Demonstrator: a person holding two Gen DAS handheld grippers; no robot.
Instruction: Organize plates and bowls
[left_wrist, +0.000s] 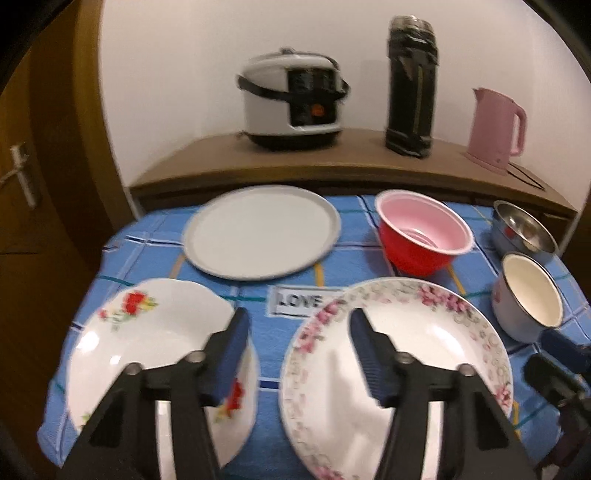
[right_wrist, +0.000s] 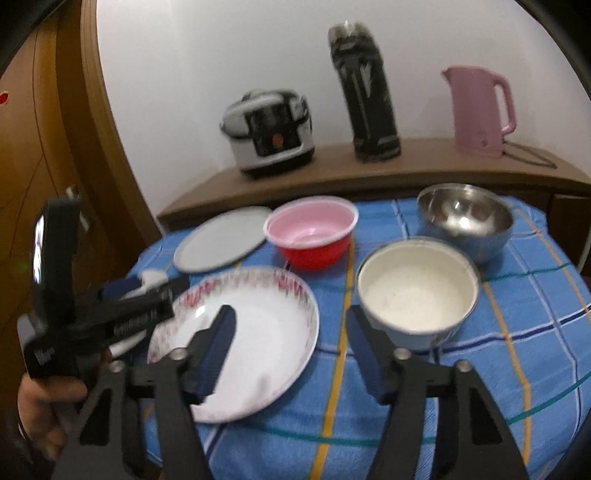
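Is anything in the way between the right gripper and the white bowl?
No, nothing visible is in the way. The right gripper is open and empty, and only bare blue checked tablecloth lies between it and the white bowl. The pink-flowered plate sits off to the left.

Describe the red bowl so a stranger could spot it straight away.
On the blue checked tablecloth, look along the far edge, right of the plain grey plate and left of the steel bowl. The red bowl is the only one red outside and pink inside.
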